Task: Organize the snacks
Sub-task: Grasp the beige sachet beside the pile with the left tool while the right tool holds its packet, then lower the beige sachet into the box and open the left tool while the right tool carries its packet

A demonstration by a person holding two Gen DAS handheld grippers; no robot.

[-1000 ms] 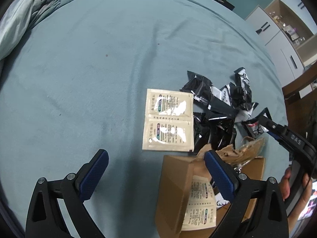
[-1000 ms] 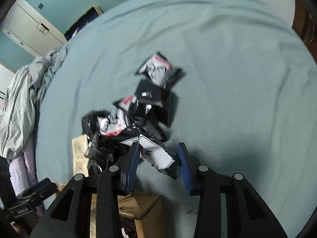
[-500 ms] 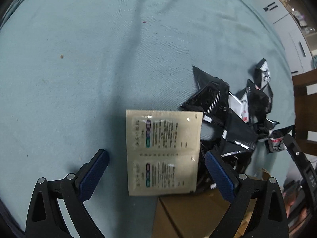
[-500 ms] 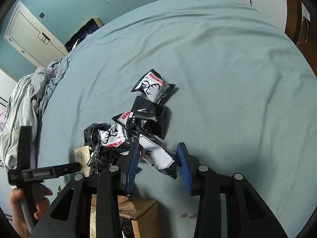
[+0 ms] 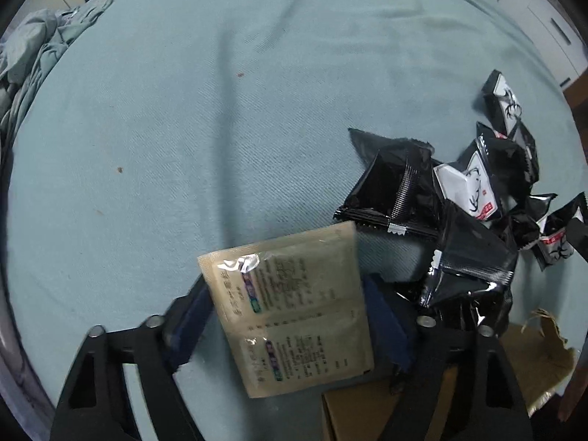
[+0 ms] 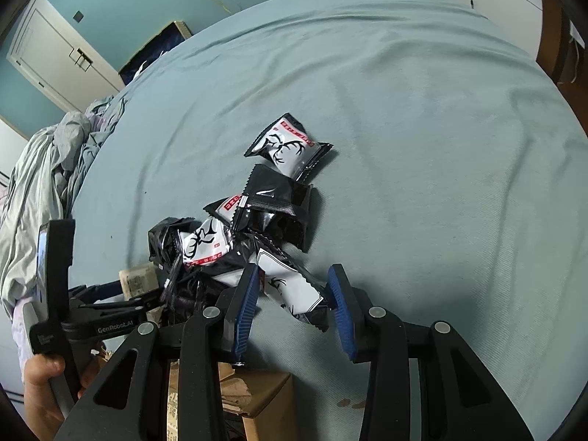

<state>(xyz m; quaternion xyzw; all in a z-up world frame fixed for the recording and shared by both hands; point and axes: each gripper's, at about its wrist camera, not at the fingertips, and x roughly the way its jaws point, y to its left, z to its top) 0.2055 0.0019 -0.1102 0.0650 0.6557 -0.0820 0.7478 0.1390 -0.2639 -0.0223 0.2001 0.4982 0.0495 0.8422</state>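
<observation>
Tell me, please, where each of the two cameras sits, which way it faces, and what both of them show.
Left wrist: on the left gripper, facing down at the bed; its jaws are closing around the beige sachet pair.
Right wrist: on the right gripper, tilted down; a black-and-white packet sits between its fingers; a hand shows.
Shared: the black snack pile, the cardboard box.

left gripper black handle (image 6: 92, 325): white lettering is reading "GenRobot.AI"
tan twin foil sachet (image 5: 294, 308): small printed lines and coloured bars are showing, too blurred to read
black-and-white antler-print snack packets (image 6: 284, 146): red label strips with white characters are showing, not legible
brown cardboard box (image 6: 257, 400): a printed slip inside is showing, unreadable
</observation>
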